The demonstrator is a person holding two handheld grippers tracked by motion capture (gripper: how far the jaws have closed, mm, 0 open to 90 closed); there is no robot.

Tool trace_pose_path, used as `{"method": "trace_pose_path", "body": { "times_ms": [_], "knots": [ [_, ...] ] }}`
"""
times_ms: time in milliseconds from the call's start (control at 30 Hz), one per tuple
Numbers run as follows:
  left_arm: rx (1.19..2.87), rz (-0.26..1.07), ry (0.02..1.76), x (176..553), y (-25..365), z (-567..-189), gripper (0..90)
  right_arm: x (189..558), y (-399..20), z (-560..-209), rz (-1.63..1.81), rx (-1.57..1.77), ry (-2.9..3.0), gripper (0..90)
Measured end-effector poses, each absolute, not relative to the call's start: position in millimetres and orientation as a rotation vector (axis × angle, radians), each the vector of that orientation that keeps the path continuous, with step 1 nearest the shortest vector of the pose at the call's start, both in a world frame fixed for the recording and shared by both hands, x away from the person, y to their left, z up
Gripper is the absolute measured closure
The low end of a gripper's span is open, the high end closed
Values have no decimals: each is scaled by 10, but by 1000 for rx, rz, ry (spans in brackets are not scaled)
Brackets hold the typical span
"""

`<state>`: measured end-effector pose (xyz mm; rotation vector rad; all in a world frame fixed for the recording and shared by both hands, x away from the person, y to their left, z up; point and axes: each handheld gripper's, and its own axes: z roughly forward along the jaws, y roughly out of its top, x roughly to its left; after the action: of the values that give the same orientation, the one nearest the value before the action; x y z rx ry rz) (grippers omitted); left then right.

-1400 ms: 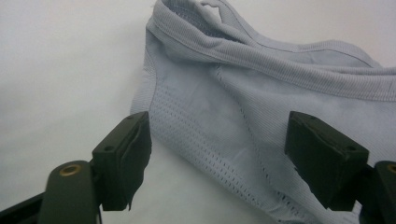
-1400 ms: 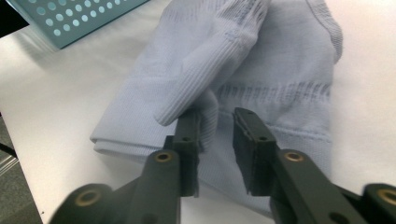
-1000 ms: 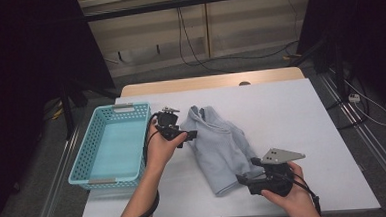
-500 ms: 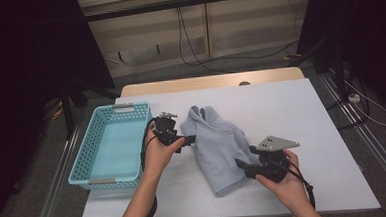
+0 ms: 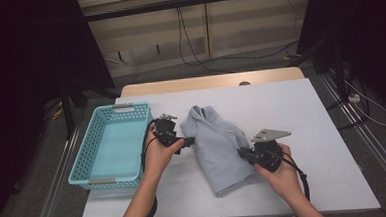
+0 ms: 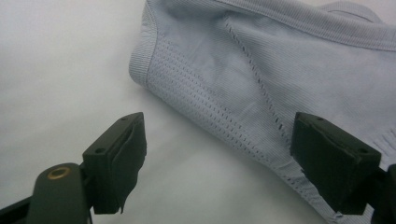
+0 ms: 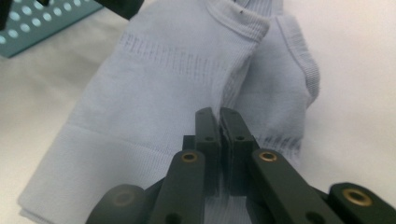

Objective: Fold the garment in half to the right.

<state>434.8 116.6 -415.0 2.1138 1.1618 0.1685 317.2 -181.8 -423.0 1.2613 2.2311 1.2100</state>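
Note:
A pale grey-blue knit garment [image 5: 218,147] lies folded in the middle of the white table [image 5: 301,113]. My left gripper [image 5: 186,140] is at its left edge, open: in the left gripper view [image 6: 215,158] one jaw hangs over bare table and the other over the ribbed fabric [image 6: 280,70]. My right gripper [image 5: 243,153] sits at the garment's lower right edge. Its jaws have just been closing and now stand pressed together [image 7: 219,122] on the fabric [image 7: 154,79], pinching a thin layer.
A light blue plastic basket [image 5: 86,159] with nothing in it stands at the table's left edge, just beside my left hand. Its corner [image 7: 42,23] is visible in the right gripper view. Bare white tabletop extends to the right and behind the garment.
My right hand has moved up and left to the garment's edge, and its jaws have gone from wide open to shut. The left hand has stayed where it was.

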Motion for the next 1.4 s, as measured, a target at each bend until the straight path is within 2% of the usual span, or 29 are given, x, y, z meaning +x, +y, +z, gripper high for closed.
{"method": "trace_pose_path", "body": {
  "times_ms": [333,833,1400],
  "knots": [
    [2097,210,1171,4509,1209,-4092,208,3007,-2071,-4277,1195,1348,2206,881],
    [2082,181,1165,4604,1034,-4036,199,2971,-2050,-4349,1146,1345,2225,871],
    [2086,129,1174,4734,882,-4144,320,2999,-2113,-4367,1133,1362,2208,874]
  ]
}}
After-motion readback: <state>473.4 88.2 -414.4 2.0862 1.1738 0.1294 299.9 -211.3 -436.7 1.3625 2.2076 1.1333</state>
